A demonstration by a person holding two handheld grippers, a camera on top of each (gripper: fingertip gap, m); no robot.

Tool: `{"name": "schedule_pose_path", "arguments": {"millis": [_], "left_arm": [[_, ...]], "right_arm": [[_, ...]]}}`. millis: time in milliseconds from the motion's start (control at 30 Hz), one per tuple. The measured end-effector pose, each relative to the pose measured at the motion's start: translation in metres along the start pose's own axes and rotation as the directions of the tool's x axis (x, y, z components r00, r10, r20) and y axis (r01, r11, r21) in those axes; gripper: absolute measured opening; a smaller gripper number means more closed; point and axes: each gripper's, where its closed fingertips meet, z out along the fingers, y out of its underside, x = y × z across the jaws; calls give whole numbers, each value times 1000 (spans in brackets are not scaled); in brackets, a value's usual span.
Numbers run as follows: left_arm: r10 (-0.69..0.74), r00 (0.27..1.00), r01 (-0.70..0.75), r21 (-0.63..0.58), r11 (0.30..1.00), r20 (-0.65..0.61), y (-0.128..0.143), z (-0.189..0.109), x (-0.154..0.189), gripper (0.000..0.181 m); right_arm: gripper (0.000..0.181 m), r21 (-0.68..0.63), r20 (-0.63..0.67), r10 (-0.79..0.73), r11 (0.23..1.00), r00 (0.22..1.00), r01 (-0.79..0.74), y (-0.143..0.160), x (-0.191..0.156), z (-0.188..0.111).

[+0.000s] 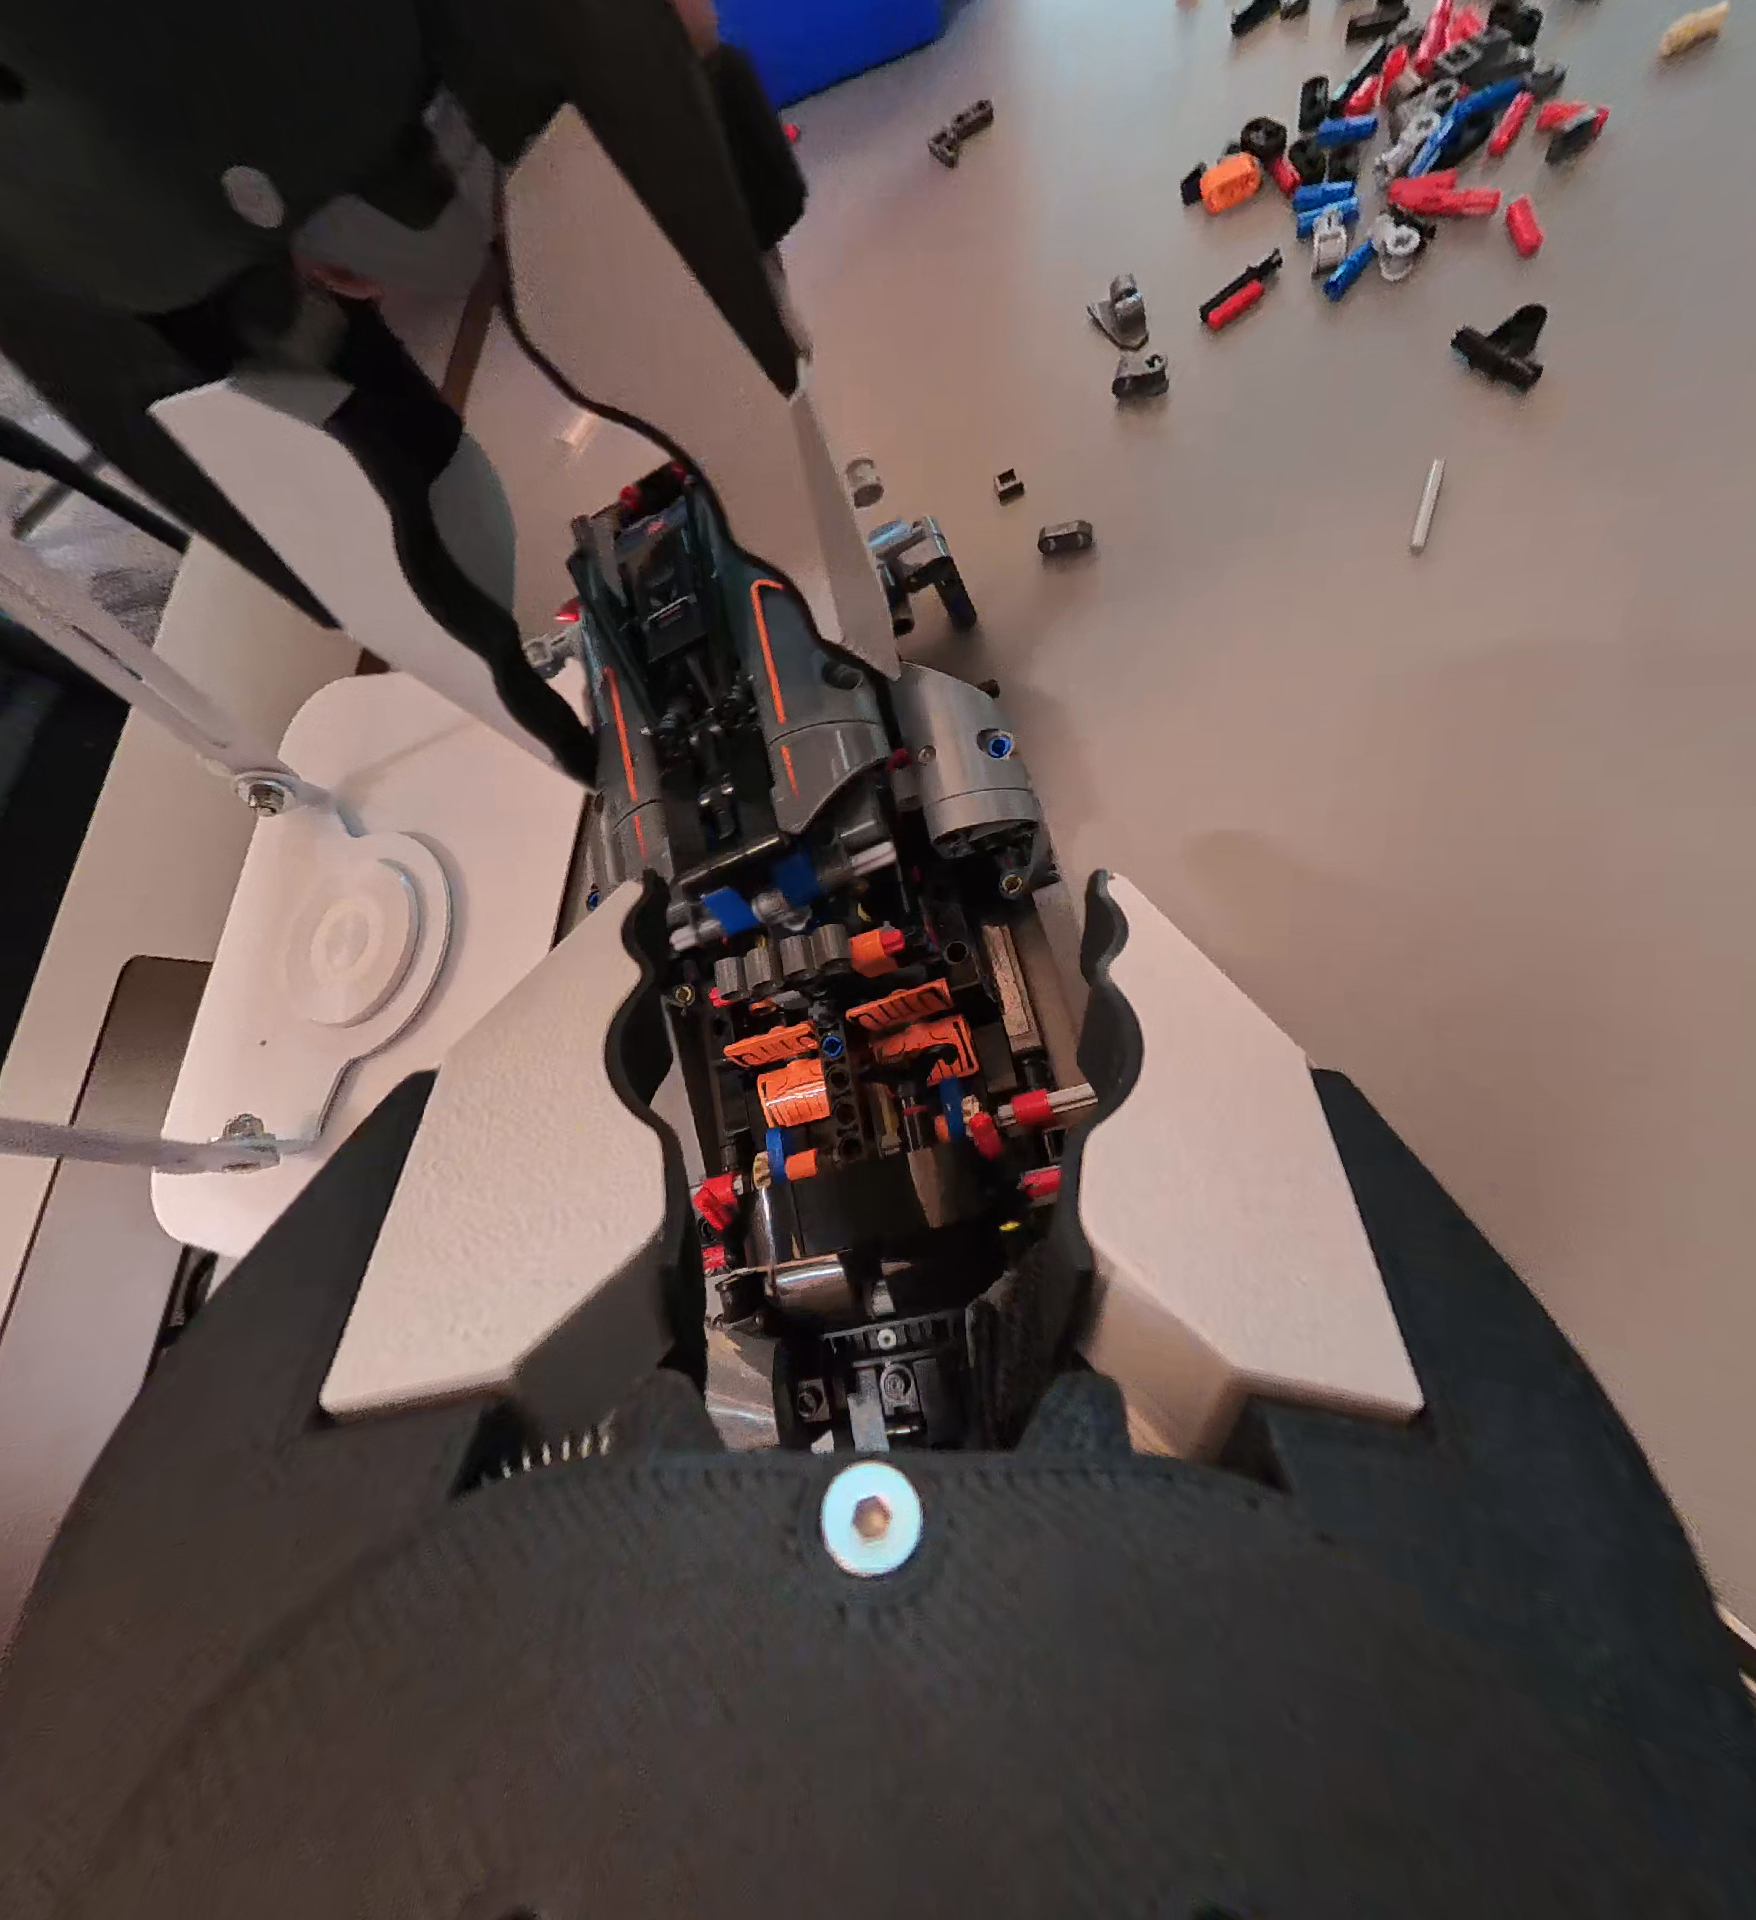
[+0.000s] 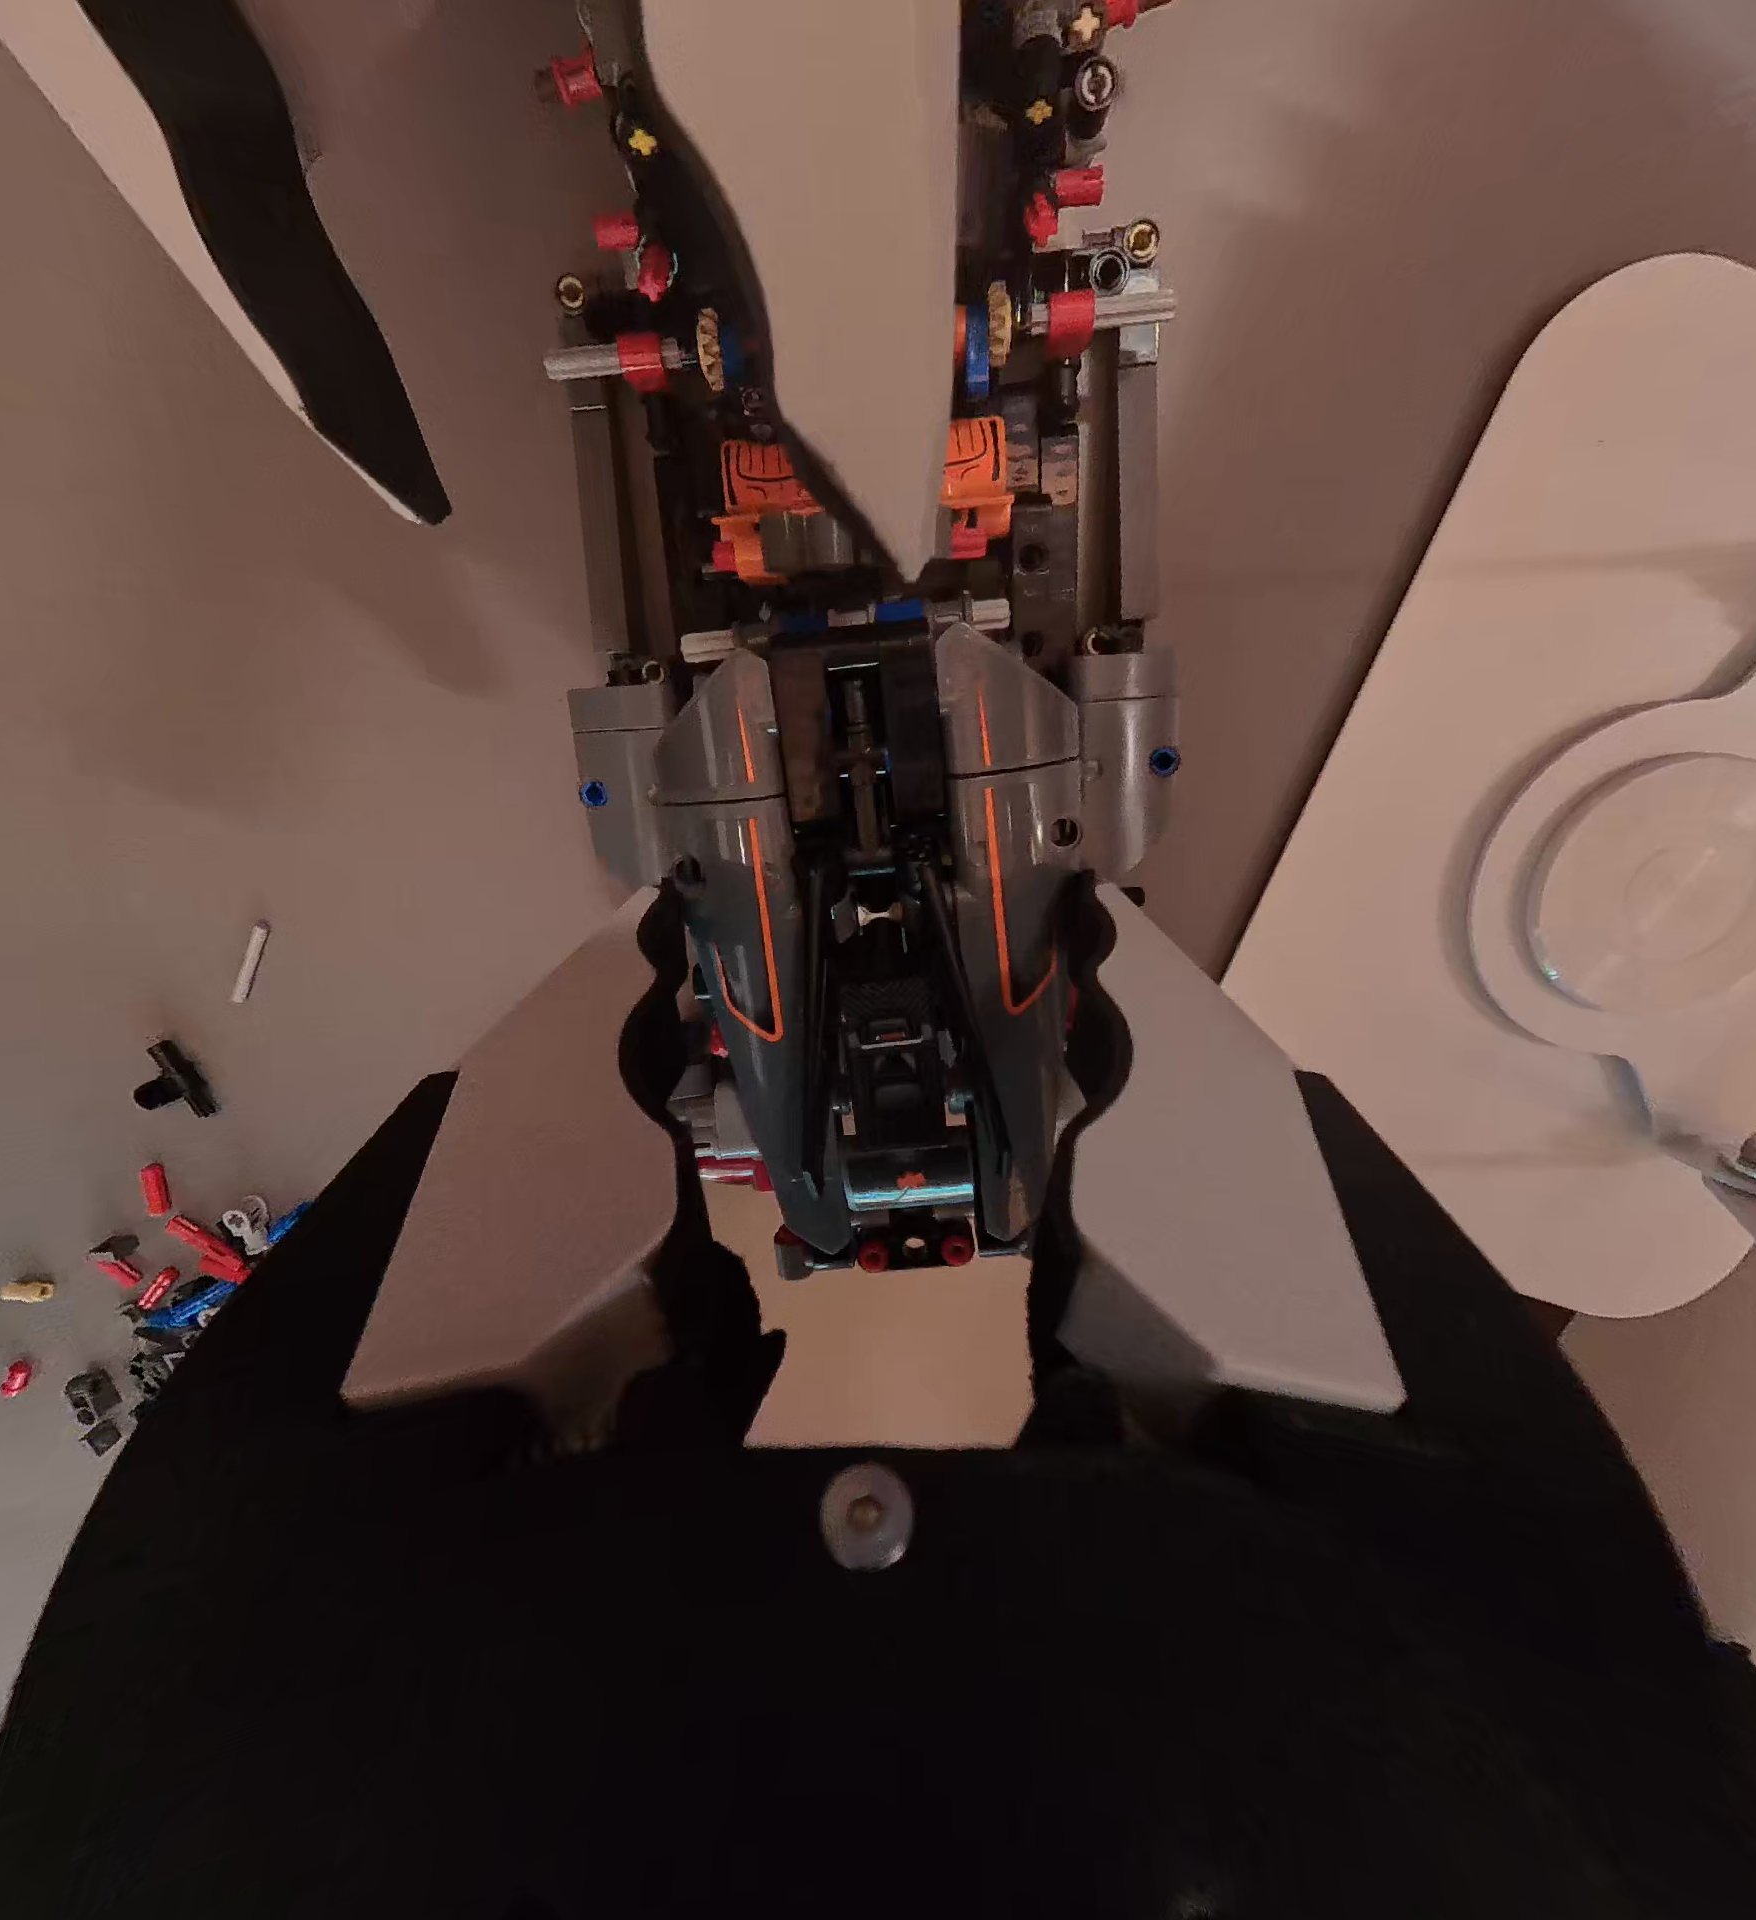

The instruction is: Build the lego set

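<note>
Both tongs grip the lego model (image 1: 801, 935) lengthwise from opposite ends at frame centre: left gripper (image 1: 874, 914) clenched on its open, orange-and-red end, right gripper (image 2: 879, 935) seemingly clamped around the grey, orange-striped nose. Loose pieces (image 1: 1393, 156) lie scattered on the table (image 1: 1476, 935), upper right in the left wrist view.

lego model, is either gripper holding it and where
Both: the left gripper clamps the lego model at its open mechanical end, the right gripper at the grey panelled end.

Right gripper (image 2: 879, 1049) jaws clasping lego model (image 2: 869, 831), loose pieces (image 2: 157, 1278) left
</note>
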Motion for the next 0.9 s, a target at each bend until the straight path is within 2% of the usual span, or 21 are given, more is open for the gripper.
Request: {"name": "schedule_pose_path", "arguments": {"millis": [333, 900], "left_arm": [[56, 998, -57, -57, 997, -18, 7, 11, 6, 78], [62, 998, -64, -73, 995, -31, 10, 10, 6, 76]], "right_arm": [[72, 5, 8, 12, 1000, 1000, -12, -3, 0, 3], [75, 30, -8, 40, 999, 999, -40, -5, 1, 4]]}}
